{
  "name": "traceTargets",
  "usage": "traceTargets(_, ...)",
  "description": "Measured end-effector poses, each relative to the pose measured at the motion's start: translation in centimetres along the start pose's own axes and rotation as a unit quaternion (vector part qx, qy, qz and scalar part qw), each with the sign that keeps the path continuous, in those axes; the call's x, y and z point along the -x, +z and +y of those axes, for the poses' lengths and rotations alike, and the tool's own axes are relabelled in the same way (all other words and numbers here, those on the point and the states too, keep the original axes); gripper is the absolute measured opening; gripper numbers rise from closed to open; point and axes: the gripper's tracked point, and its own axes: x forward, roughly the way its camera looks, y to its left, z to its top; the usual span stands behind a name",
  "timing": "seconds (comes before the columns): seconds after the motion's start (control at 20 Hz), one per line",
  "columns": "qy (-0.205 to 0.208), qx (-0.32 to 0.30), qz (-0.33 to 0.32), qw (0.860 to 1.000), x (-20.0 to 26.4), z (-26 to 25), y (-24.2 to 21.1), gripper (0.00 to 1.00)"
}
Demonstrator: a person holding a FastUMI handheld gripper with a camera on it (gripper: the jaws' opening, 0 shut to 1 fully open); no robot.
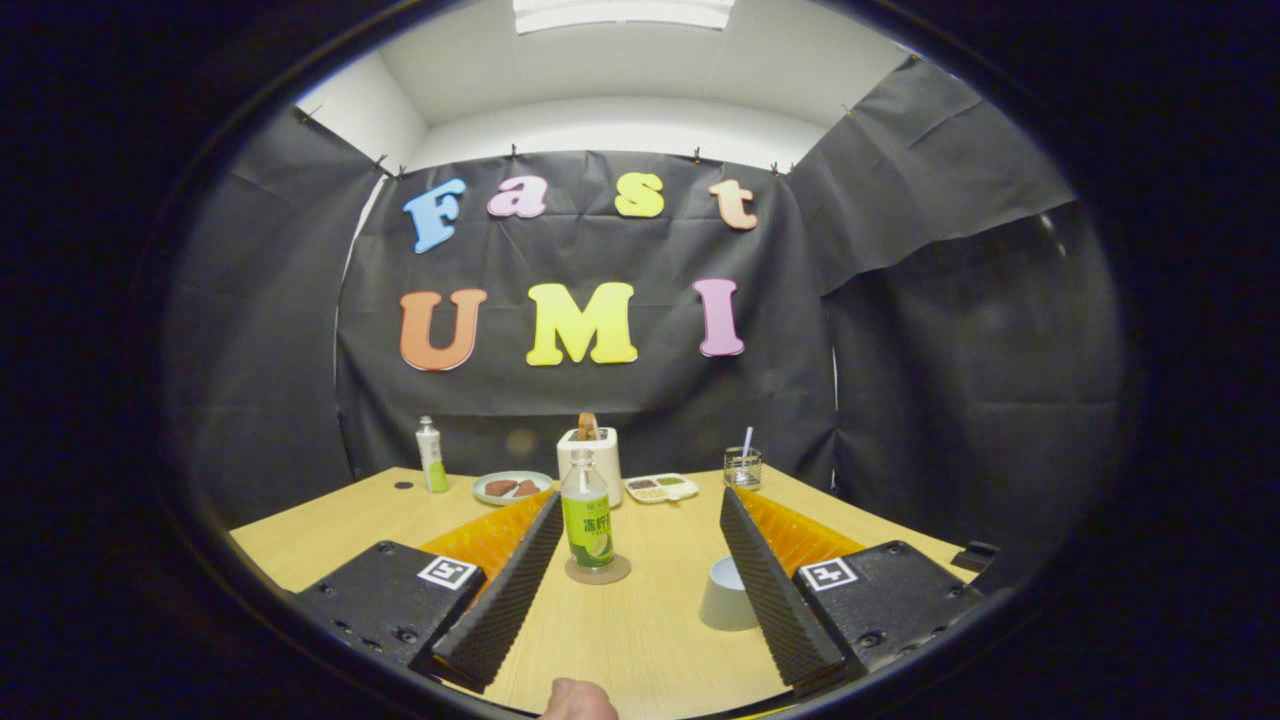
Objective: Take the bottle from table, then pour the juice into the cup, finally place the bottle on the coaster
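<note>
Wooden tabletop (640, 640) held the bottle (587, 515) upright on its coaster (598, 571); tongs (640, 590) gaped empty, and a careless approach risked toppling it.

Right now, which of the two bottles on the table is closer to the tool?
The juice bottle with the green label, standing on the round coaster between the open tool's fingers. The slimmer green-and-white bottle stands far back near the booth wall.
</note>
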Motion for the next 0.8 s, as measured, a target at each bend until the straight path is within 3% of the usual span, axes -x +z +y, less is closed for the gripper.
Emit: traceTargets(0.8,0.009,0.011,0.009,1.0,0.1,1.5,-0.4,1.0)
